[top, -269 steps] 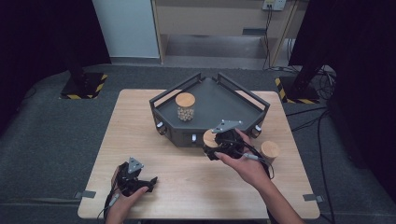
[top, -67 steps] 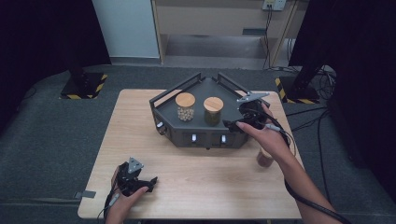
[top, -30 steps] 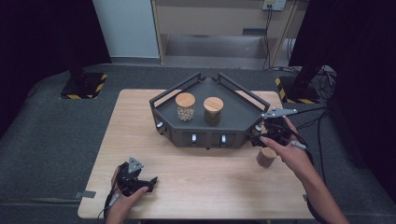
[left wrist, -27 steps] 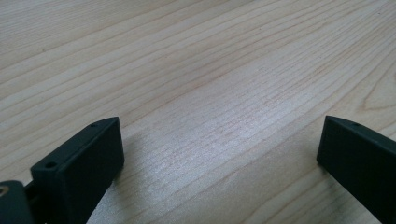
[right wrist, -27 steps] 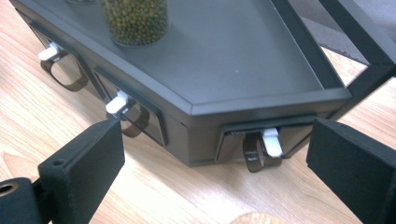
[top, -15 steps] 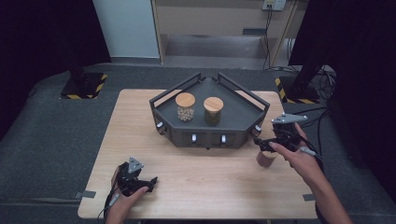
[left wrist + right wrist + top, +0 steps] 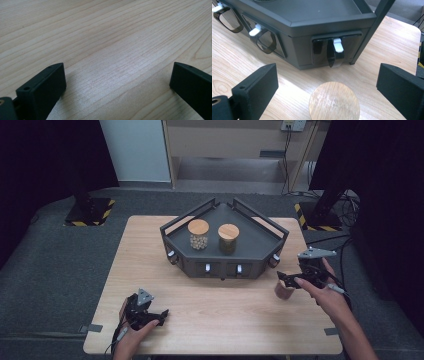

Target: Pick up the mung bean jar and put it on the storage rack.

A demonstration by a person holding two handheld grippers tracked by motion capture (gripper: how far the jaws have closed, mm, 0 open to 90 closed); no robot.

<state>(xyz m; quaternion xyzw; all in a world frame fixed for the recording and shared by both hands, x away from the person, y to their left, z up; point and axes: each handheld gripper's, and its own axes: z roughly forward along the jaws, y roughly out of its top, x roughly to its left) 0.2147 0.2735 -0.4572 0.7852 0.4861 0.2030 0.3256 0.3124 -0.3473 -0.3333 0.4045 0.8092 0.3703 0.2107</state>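
Light wooden worktop (image 7: 215,320), rectangular, grain running lengthwise, set on grey carpet. Dark grey angular tray (image 7: 260,237) toward the far middle of the worktop, raised rails at the back, small white-tipped latches (image 7: 338,45) along the front faces. Two wood-lidded jars inside the tray, side by side and apart: left jar (image 7: 198,234) with pale round contents, right jar (image 7: 228,238) with darker contents. Third jar (image 7: 334,102), wood lid up, upright on the bare worktop just in front of the tray's right front corner; in the high view partly hidden by the gripper. Right gripper (image 7: 290,281) held above and around that third jar, jaws wide apart, lid lying between them and touched by neither. Left gripper (image 7: 156,316) resting low at the near left of the worktop, well apart from the tray; jaws spread, bare wood between them.
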